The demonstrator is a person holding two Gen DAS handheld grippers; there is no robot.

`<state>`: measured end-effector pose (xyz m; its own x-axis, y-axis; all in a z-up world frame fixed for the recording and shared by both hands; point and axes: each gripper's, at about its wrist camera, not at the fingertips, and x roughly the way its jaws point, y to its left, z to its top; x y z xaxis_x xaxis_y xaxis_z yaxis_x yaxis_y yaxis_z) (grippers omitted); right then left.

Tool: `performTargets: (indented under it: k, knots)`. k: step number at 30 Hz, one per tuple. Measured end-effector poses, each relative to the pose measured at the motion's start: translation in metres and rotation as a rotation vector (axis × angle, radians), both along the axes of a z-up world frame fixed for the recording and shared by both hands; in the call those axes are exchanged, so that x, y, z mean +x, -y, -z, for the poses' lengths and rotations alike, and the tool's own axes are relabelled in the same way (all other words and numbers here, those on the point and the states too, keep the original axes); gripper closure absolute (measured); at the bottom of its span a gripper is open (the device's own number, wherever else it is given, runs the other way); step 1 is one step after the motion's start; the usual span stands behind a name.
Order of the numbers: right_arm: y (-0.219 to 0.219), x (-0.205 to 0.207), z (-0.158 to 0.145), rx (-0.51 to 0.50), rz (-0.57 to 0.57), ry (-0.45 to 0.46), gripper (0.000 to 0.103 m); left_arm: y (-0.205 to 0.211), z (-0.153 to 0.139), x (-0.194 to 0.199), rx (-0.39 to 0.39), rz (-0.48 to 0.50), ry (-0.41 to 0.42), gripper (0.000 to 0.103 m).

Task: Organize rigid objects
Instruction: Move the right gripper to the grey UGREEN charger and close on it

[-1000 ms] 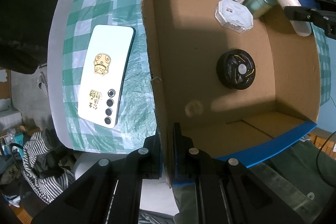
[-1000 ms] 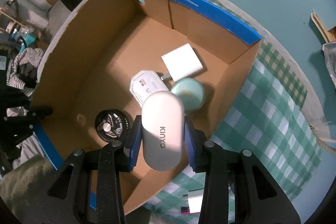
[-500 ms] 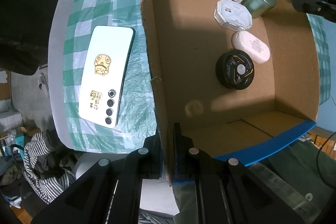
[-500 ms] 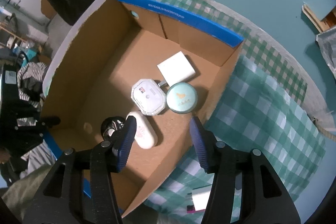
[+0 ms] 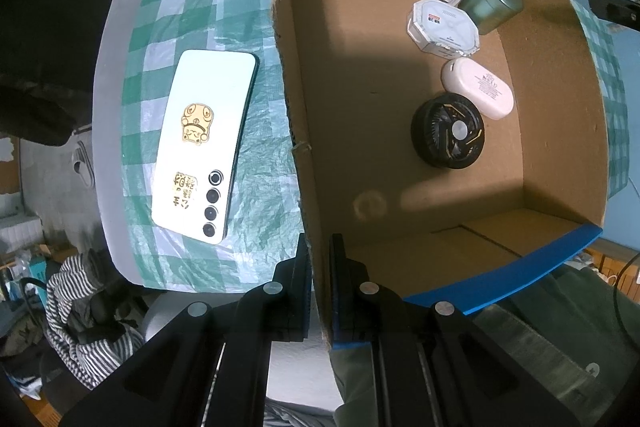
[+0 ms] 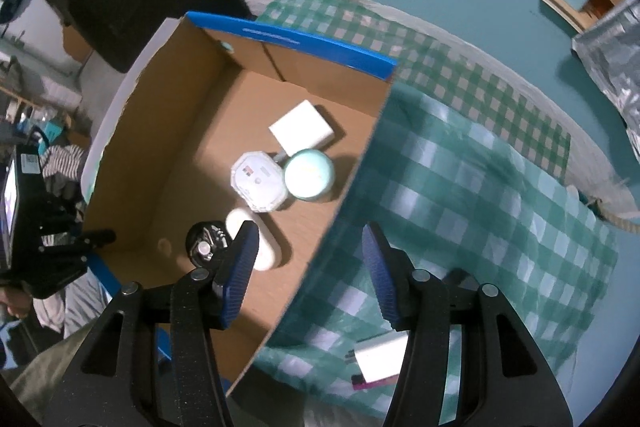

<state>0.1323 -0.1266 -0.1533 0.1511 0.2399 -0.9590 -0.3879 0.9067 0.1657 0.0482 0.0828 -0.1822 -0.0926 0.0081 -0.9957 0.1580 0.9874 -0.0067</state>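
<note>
Left tool [image 5: 320,267] clamps the cardboard box [image 5: 298,131] wall. Right tool [image 6: 310,259] hangs half-open, empty. White smartphone [image 5: 204,143] on the worktop [image 5: 140,75] — rigid, slick, probably fragile — grip its long edges.

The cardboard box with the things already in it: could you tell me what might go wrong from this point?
1. The left gripper is clamped on the cardboard box wall; pulling could tear the already ragged edge or shift the box.
2. The white pill-shaped case lies touching the black round fan; another item dropped there may knock them.
3. The right gripper, jaws just opened and empty, hangs over the box wall; lowering toward the small white item on the checked cloth might clip it.
</note>
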Motion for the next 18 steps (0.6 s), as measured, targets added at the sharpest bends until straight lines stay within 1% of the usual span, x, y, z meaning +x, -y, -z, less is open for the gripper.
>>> performTargets:
  k: [7, 10, 15, 18]
  knots:
    - [0.038, -0.002, 0.004, -0.012, 0.092, -0.015, 0.048, 0.004, -0.001, 0.001, -0.002, 0.01, 0.004, 0.096]
    - [0.061, -0.002, 0.011, -0.02, 0.147, -0.037, 0.043, 0.004, -0.001, 0.002, -0.004, 0.008, 0.003, 0.096]
    - [0.103, 0.0, 0.027, -0.037, 0.253, -0.077, 0.042, 0.001, -0.001, 0.001, -0.006, 0.004, 0.007, 0.096]
    - [0.128, 0.002, 0.042, -0.061, 0.319, -0.115, 0.042, 0.001, 0.0, 0.0, -0.004, 0.003, 0.005, 0.096]
